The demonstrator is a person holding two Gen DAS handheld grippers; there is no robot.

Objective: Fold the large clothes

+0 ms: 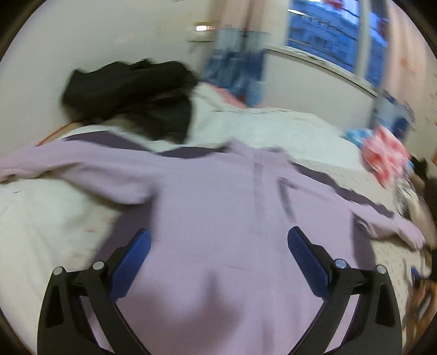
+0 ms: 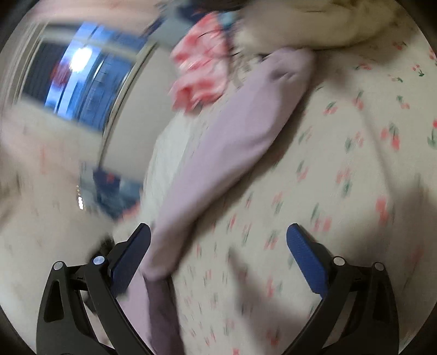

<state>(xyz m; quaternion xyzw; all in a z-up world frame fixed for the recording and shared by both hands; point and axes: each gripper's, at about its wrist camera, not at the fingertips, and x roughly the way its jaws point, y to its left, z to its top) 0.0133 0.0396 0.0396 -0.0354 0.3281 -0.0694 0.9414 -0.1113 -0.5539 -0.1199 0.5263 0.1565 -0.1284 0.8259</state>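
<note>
A bed (image 1: 273, 128) with pale bedding fills the room under a white wall and a window (image 1: 327, 32) that shows blue outside; both views are smeared by motion. Spread flat across the middle of the bed lies the lilac garment (image 1: 207, 196), its body running toward the near edge and its two sleeves reaching out toward the left and right edges. At the far left corner of the bed, against the wall, sits a heap of black clothing (image 1: 128, 92). At the far right edge lies a red-and-white patterned cloth (image 1: 385, 153).

The left tongs (image 1: 218, 245) stand wide above the lilac body, their blue pads apart with fabric below and nothing pinched between them.

In the right wrist view the sheet (image 2: 341, 163) shows a print of small red flowers. One lilac sleeve (image 2: 232, 142) lies slantwise on it, its cuff end near the red-and-white cloth (image 2: 202, 62) and a cream bundle (image 2: 314, 24) at the far edge. The right tongs (image 2: 218, 245) also stand wide; the sleeve passes just beside their left pad, whether touching it cannot be told, and nothing is gripped.
</note>
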